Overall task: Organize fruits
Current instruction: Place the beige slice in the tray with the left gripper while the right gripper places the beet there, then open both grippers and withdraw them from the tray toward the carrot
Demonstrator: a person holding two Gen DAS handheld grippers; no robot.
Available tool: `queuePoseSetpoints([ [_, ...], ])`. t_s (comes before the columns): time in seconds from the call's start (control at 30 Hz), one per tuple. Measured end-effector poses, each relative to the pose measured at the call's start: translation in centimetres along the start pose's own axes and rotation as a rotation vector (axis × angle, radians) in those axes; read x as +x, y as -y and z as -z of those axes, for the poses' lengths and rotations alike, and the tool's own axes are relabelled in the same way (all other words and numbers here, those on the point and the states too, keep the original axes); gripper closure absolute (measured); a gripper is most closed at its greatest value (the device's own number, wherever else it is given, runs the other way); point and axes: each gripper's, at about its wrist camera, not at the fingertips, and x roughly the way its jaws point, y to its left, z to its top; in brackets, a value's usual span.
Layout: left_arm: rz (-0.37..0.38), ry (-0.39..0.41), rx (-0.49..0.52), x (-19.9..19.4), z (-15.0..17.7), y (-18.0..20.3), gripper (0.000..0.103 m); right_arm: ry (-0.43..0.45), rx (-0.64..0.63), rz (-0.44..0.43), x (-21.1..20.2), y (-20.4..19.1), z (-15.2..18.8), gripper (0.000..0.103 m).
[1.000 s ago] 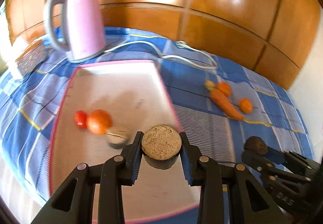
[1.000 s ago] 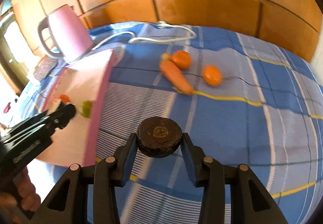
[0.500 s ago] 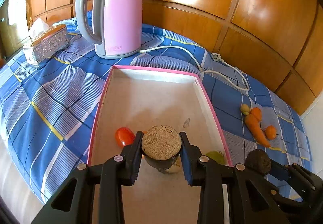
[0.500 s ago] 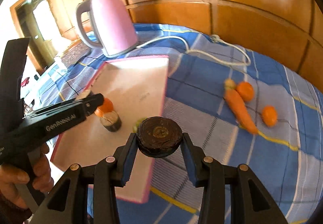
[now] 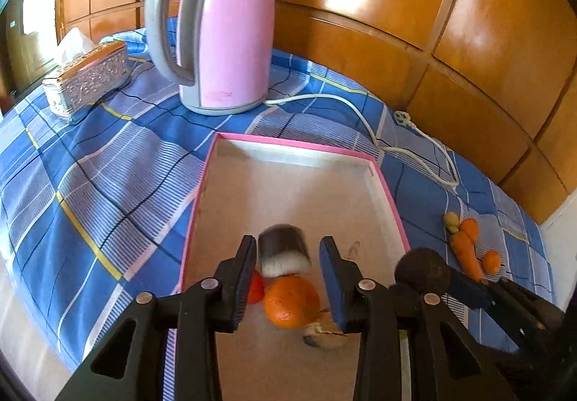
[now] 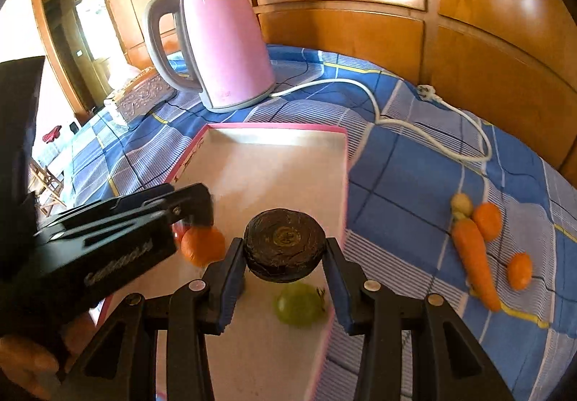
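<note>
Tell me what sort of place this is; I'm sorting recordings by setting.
Probably a home room: a table under a blue checked cloth against wooden wall panels, with a pink electric kettle and an ornate tissue box.

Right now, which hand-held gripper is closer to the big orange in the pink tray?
Left. The left hand-held gripper hangs right over the orange, open. The right hand-held gripper is off to the side, above the green grape.
</note>
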Motion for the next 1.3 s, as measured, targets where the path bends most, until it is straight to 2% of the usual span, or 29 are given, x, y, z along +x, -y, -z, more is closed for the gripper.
queuePoseSetpoints([
  [0.07,-0.013,0.005,-0.007,-0.2,0.2,-0.4,0.06,-0.005,-0.008,0.009,0.5,-0.3,-0.2,0.058],
  [0.23,-0.048,0.01,-0.018,-0.8,0.9,-1.4,0.059,-0.015,-0.009,0.006,1.1,-0.6,-0.1,0.058],
  [0.37,-0.074,0.022,-0.025,-1.4,1.7,-1.6,0.05,-0.029,0.011,-0.002,0.9,-0.7,0.7,0.058],
  [0.77,-0.062,0.013,0.02,-2.6,3.8,0.3,0.049,0.005,0.086,0.02,-2.1,0.4,2.4,0.058],
  [1.3,-0.025,0.015,0.122,-3.9,5.6,3.9,0.048,0.026,0.22,0.087,-5.1,4.4,5.8,0.058],
])
